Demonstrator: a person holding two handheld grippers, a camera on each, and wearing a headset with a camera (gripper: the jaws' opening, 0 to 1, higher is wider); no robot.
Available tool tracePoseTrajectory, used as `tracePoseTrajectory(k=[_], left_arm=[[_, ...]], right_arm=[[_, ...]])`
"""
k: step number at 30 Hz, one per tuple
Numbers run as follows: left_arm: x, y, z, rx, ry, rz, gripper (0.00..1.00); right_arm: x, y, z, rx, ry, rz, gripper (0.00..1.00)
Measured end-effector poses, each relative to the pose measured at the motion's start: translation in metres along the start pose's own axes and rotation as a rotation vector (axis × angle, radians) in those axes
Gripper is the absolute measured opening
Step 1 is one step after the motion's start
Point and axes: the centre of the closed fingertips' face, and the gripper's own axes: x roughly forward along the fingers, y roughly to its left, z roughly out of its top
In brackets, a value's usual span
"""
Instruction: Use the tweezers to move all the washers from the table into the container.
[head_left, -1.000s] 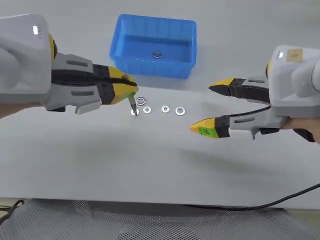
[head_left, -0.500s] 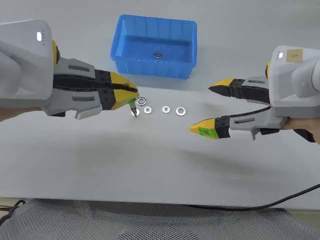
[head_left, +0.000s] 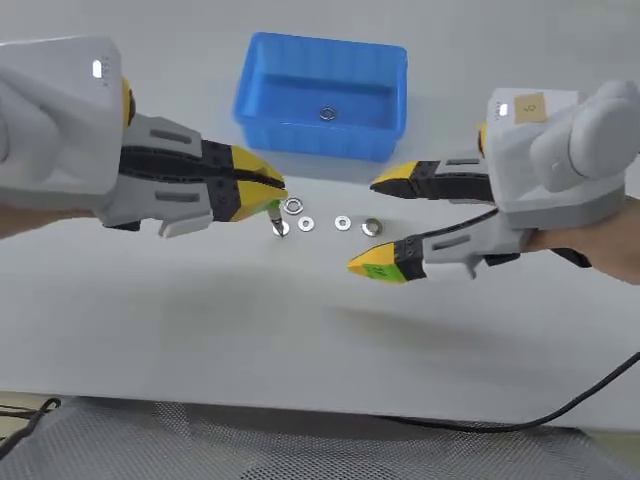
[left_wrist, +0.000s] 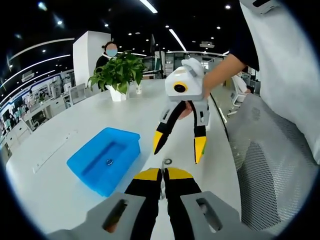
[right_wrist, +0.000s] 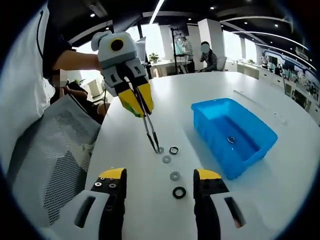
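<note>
My left gripper (head_left: 272, 194) is shut on thin metal tweezers (head_left: 277, 217), whose tips rest at the leftmost washer (head_left: 281, 229) on the white table. Several more washers lie in a short row to its right, among them a ring (head_left: 293, 207) and the end one (head_left: 372, 228). My right gripper (head_left: 375, 226) stands open at the row's right end, nothing between its jaws. In the right gripper view the tweezers (right_wrist: 150, 131) touch down beside the washers (right_wrist: 174, 150). The blue container (head_left: 266, 96) sits behind with one washer (head_left: 327, 114) in it.
A grey mesh chair back (head_left: 300, 450) lies along the table's near edge, and a black cable (head_left: 560, 405) trails off to the right. In the gripper views a potted plant (left_wrist: 117, 75) stands far down the long white table, with people beyond.
My right gripper has moved left, up to the right end of the washer row. The left gripper has stayed put with the tweezers' tips at the leftmost washer.
</note>
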Motion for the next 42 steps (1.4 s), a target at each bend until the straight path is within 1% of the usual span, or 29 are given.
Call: tracePoseTrajectory(k=[3,4,6,12,16,18,23,26,30,32,35,42], left_arm=[[-0.001,-0.001,-0.001,-0.001,0.006,-0.005,0.06],[-0.001,-0.001,-0.001,0.003,0.008,-0.003,0.06],[-0.001,0.0,-0.001,0.006,0.011,-0.003,0.06],[0.001,0.002,-0.002,-0.003,0.004,0.002,0.06],[0.004,0.001,-0.001,-0.002,0.0,-0.001,0.06],[0.004,0.002,-0.001,-0.004,-0.001,0.001,0.06],[0.004,0.001,-0.003,-0.012,-0.002,-0.008,0.07],[0.003,0.001,-0.005,-0.017,0.0,-0.006,0.07],[0.002,0.001,-0.006,-0.02,0.001,-0.006,0.07],[0.003,0.0,-0.006,-0.022,0.0,-0.008,0.07],[0.004,0.0,-0.006,-0.022,-0.001,-0.01,0.07],[0.006,0.001,-0.006,-0.023,-0.002,-0.01,0.07]], right_arm=[[0.016,0.003,0.005,-0.025,0.0,0.037,0.53],[0.022,0.005,0.005,-0.04,0.007,0.056,0.51],[0.031,0.008,0.008,-0.065,0.002,0.078,0.47],[0.047,0.012,0.015,-0.091,-0.004,0.122,0.41],[0.053,0.012,0.017,-0.104,-0.003,0.136,0.37],[0.056,0.013,0.017,-0.113,-0.001,0.146,0.34],[0.061,0.012,0.017,-0.124,0.009,0.156,0.3],[0.064,0.011,0.016,-0.124,0.01,0.158,0.26],[0.065,0.009,0.021,-0.128,-0.014,0.152,0.19],[0.065,0.009,0.024,-0.126,-0.025,0.155,0.17],[0.067,0.007,0.023,-0.155,-0.015,0.154,0.13],[0.068,0.007,0.022,-0.177,-0.012,0.154,0.12]])
